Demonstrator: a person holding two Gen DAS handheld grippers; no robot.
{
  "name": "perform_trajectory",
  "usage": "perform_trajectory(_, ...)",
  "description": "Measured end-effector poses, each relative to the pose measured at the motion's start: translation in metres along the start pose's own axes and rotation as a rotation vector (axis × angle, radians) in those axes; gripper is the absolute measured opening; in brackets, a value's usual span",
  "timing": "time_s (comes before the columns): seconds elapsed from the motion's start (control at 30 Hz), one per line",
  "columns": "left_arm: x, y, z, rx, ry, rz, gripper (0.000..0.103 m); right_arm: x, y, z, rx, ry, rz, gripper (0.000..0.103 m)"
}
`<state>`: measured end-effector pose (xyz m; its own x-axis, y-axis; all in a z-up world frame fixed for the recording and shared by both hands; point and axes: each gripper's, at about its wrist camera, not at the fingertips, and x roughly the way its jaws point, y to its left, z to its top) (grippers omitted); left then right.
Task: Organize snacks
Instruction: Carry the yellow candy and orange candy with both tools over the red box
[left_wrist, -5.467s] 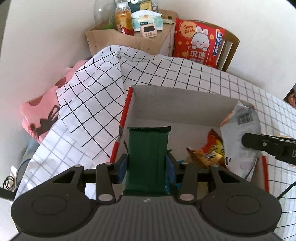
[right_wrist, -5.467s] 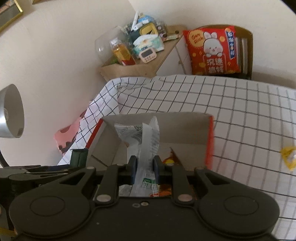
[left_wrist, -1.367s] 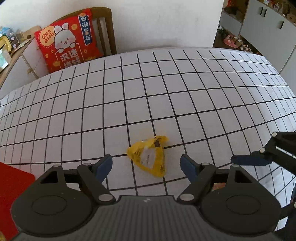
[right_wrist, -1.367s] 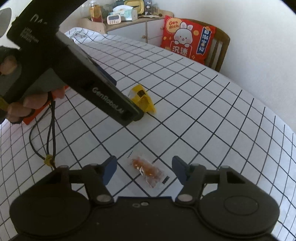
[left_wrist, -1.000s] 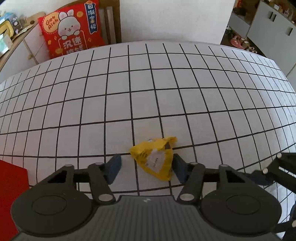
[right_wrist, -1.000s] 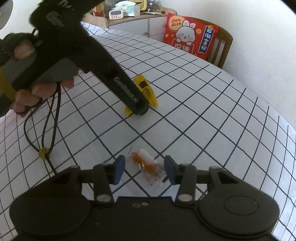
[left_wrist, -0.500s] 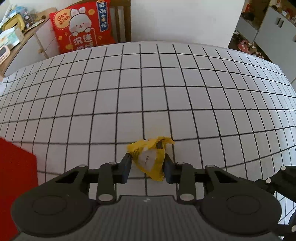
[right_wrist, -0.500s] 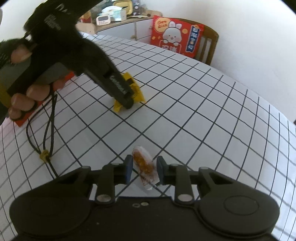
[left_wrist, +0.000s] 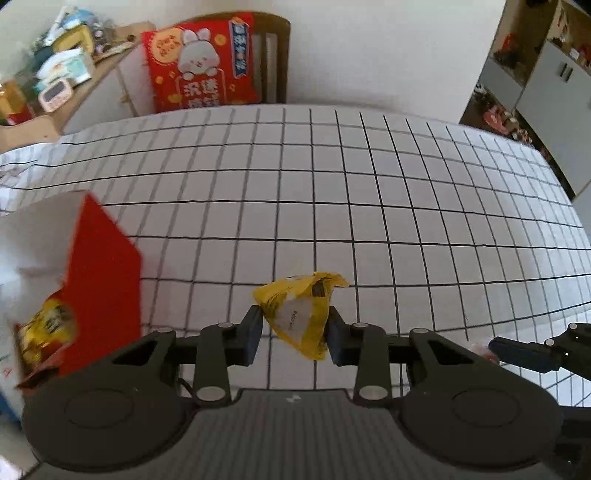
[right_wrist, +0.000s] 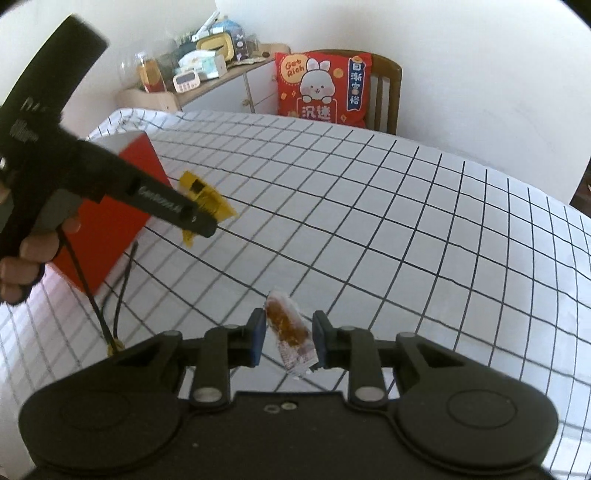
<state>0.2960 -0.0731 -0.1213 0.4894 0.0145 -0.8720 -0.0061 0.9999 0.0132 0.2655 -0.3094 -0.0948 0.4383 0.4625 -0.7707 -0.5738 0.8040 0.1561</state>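
My left gripper (left_wrist: 293, 326) is shut on a yellow snack packet (left_wrist: 299, 314) and holds it above the checked tablecloth; the gripper and packet also show in the right wrist view (right_wrist: 207, 199). My right gripper (right_wrist: 289, 338) is shut on a small clear packet with an orange-brown snack (right_wrist: 290, 330), lifted off the cloth. The red cardboard box (left_wrist: 99, 280) stands at the left, with an orange-yellow snack bag (left_wrist: 46, 328) inside it. The box also shows in the right wrist view (right_wrist: 110, 218).
A chair with a red rabbit cushion (left_wrist: 201, 62) stands past the table's far edge. A wooden sideboard (right_wrist: 207, 81) with a bottle, timer and tissues is at the far left. A black cable (right_wrist: 118, 295) lies on the cloth by the box.
Both grippers closed on their packets and lifted them off the cloth. The left gripper has swung left, so the red box has come into its view.
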Motion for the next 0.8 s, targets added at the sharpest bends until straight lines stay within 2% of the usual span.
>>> perform_trajectory(0.4,-0.082,0.033,-0.04,-0.096,-0.071,0.008,0.035,-0.054,0.042,0.004,-0.026,-0.087,0.053,0.026)
perform_trajectory(0.8,-0.139,0.087,-0.07,-0.174,-0.109,0.057,0.035,-0.069,0.099,0.025,-0.043,-0.132,0.13,0.026)
